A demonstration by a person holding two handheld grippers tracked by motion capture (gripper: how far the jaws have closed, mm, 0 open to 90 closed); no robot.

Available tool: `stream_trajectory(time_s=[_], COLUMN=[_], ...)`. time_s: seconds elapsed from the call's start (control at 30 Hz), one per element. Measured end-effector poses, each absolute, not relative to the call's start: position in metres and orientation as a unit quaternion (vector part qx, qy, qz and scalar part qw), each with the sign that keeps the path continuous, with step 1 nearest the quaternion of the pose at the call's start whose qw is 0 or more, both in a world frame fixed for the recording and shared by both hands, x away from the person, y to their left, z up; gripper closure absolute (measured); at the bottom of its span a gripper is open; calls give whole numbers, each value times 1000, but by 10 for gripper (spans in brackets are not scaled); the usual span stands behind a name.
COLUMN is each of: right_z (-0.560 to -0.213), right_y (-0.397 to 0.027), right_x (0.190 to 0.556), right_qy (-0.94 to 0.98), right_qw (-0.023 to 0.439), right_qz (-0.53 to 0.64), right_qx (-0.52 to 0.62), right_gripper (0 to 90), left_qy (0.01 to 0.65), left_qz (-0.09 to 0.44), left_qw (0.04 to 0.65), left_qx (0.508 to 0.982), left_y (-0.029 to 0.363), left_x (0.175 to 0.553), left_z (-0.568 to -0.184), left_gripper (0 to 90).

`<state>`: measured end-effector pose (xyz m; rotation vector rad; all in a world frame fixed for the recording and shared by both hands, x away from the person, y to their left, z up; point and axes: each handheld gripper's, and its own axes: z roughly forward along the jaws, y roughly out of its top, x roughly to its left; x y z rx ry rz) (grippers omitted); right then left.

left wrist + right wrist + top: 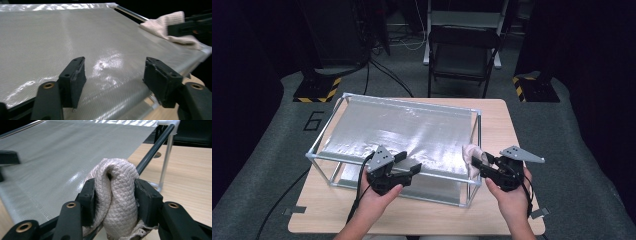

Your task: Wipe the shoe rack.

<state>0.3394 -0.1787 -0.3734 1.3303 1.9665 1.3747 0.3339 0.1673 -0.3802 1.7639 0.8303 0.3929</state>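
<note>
A dark folding chair (463, 55) stands at upper centre on grey carpet (257, 170). Yellow-black striped bases (317, 90) sit upper left and upper right. The room's edges lie in darkness.

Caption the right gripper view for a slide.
Right gripper clamps a bunched quilted cloth at the corner of the silvery mesh sheet stretched on a metal frame.

High view overhead, tool views close, sharing mesh sheet (402, 132)

A single white 6 (314, 121) stands on the grey floor mat (272, 150), beyond and left of the left gripper (409, 162).
</note>
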Motion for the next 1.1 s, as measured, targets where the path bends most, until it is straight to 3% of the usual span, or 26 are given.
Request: stream_trajectory(time_s=[0.17, 0.47, 0.6, 0.73, 1.1], right_z=[-372, -371, -370, -369, -354], right_y=[-186, -194, -195, -194, -198], right_x=[355, 375, 378, 378, 360], right_qy=[702, 701, 702, 702, 702], right_qw=[201, 198, 197, 205, 203], right_qz=[484, 478, 478, 475, 490], right_qx=[483, 490, 490, 490, 476], right_gripper=[554, 566, 576, 586, 645], left_qy=[339, 338, 343, 337, 338], left_qz=[184, 210, 193, 220, 219], left_qw=[522, 509, 518, 510, 520], left_qx=[761, 764, 759, 761, 754], left_y=[180, 207, 216, 213, 214], left_x=[334, 336, 338, 337, 335], left_z=[-378, -378, -381, -384, -387], left_gripper=[273, 273, 306, 341, 341])
